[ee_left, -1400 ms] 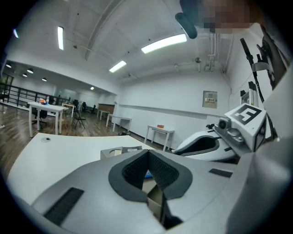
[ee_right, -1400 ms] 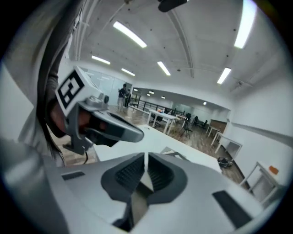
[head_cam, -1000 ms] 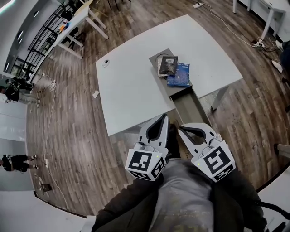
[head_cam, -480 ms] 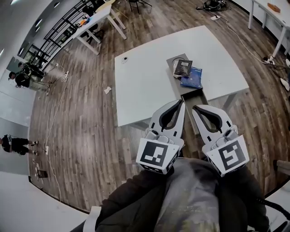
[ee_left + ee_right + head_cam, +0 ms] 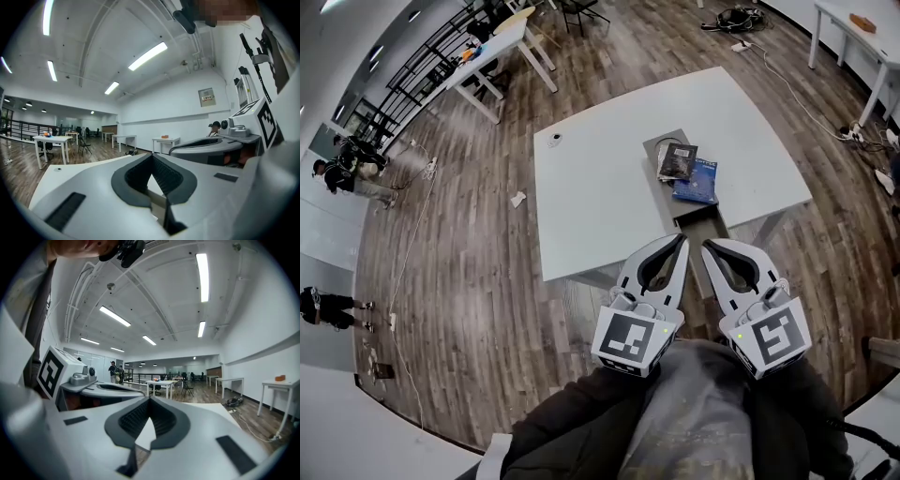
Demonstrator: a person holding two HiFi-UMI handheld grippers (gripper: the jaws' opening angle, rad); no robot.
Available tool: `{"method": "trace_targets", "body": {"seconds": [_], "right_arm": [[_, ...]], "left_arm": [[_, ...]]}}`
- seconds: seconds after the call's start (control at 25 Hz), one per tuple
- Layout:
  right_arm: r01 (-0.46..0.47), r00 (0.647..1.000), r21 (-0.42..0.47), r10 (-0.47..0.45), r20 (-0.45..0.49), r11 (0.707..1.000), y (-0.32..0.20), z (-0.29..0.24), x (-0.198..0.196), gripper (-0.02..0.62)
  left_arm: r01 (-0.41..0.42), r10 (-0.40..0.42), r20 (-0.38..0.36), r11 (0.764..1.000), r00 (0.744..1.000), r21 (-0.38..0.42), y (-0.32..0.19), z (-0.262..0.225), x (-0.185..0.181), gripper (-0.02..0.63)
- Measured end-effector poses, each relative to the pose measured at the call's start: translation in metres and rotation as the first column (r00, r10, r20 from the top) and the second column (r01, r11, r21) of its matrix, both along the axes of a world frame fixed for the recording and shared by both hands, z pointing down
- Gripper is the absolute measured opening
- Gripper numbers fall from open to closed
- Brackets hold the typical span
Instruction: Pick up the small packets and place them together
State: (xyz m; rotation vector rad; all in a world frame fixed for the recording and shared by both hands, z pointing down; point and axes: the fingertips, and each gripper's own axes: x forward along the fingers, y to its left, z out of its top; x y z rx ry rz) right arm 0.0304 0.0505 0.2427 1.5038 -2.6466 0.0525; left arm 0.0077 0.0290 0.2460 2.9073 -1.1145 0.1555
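Head view: packets lengthwise along tray

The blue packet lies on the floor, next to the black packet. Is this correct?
No, not on the floor. The blue packet lies on the gray panel on the white table, next to the black packet; the head view shows it.

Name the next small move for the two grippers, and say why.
Probably reach the right gripper forward over the table, opening its jaws on the way. It and the left gripper are both shut, empty and held close to the body, while the dark packet and blue packet lie further off on the grey tray.
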Motion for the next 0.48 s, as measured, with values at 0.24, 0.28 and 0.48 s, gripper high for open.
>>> {"method": "trace_targets", "body": {"seconds": [0.24, 0.28, 0.48], "right_arm": [[-0.038, 0.999, 0.006, 0.038, 0.014, 0.999, -0.011, -0.003, 0.004, 0.005], [-0.047, 0.999, 0.001, 0.047, 0.017, 0.999, -0.012, -0.003, 0.005, 0.005], [-0.064, 0.998, -0.028, 0.065, 0.025, 0.998, -0.014, 0.005, 0.006, 0.005]], "left_arm": [[-0.023, 0.023, -0.001, 1.000, 1.000, -0.003, -0.011, -0.001, 0.001, 0.003], [-0.025, 0.025, -0.001, 1.000, 1.000, -0.008, -0.013, 0.001, 0.001, 0.003], [-0.045, 0.045, 0.000, 0.998, 0.999, -0.043, -0.015, 0.010, 0.003, 0.003]]}}
